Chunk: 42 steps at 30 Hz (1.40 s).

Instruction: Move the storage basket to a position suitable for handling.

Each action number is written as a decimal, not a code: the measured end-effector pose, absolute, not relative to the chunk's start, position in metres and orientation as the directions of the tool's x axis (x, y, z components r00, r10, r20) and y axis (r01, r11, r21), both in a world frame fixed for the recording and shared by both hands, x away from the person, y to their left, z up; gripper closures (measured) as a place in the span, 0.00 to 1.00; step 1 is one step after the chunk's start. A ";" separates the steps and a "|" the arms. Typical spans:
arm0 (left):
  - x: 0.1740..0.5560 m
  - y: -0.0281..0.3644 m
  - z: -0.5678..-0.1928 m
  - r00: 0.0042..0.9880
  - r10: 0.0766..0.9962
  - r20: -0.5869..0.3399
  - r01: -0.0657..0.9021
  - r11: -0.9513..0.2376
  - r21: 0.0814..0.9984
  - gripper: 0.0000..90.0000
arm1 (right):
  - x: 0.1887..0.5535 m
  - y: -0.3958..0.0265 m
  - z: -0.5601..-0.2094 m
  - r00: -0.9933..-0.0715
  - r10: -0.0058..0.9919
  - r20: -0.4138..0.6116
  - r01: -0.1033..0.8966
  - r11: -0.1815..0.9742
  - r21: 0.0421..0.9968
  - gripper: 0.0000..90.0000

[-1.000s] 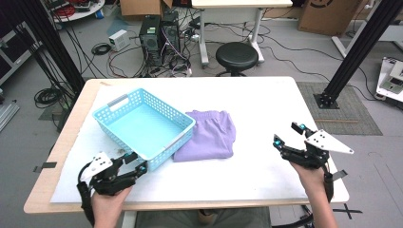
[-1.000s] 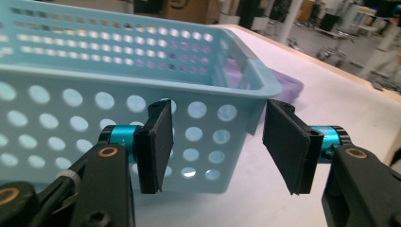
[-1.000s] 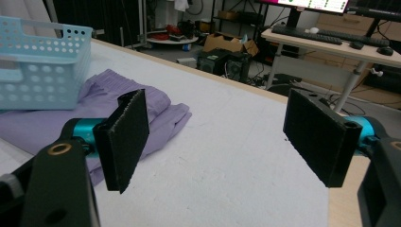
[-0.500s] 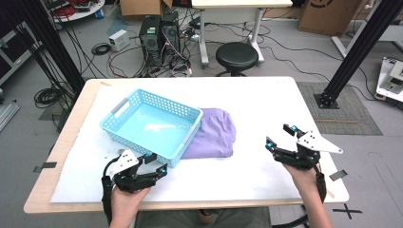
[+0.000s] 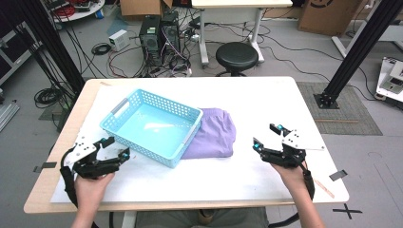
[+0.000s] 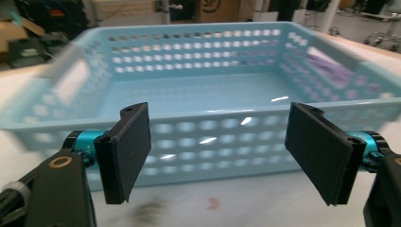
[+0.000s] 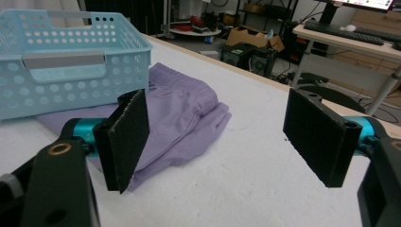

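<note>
A light blue perforated basket [image 5: 152,127] sits empty at the table's left middle, with its right edge over a folded purple cloth [image 5: 214,133]. My left gripper [image 5: 117,147] is open just off the basket's near left corner, and its view faces the basket wall [image 6: 208,90] between wide jaws [image 6: 220,151]. My right gripper [image 5: 266,136] is open on the bare table a little to the right of the cloth. In its view the cloth [image 7: 184,113] and the basket's handle end [image 7: 66,61] lie ahead of its empty jaws [image 7: 217,137].
The white table top [image 5: 266,99] has a wooden rim [image 5: 66,142] at left and front. A black stool [image 5: 236,54], computer towers [image 5: 159,33] and cables stand on the floor beyond the far edge. A black frame post [image 5: 361,52] rises at the right.
The basket has shifted slightly right, further over the cloth. My left gripper went right along the front edge, then back left. My right gripper has moved left toward the cloth.
</note>
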<state>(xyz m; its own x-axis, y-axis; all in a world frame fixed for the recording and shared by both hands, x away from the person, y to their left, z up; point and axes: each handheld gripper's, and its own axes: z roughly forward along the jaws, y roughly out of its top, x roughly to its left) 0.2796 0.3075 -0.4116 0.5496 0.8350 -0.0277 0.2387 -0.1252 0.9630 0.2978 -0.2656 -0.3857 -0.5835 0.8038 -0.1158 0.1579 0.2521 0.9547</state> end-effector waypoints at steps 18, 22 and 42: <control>0.346 0.382 -0.435 0.556 0.823 -0.116 0.328 -0.088 0.940 0.22 | 0.321 -0.206 -0.390 -0.689 0.721 -0.076 0.164 0.256 0.953 0.24; 0.348 0.393 -0.439 0.561 0.813 -0.155 0.351 -0.064 0.934 0.22 | 0.316 -0.192 -0.396 -0.721 0.690 -0.065 0.168 0.265 0.950 0.24; 0.371 0.391 -0.446 0.630 0.757 -0.174 0.371 -0.096 0.924 0.25 | 0.307 -0.093 -0.428 -0.825 0.561 -0.072 0.193 0.398 0.897 0.24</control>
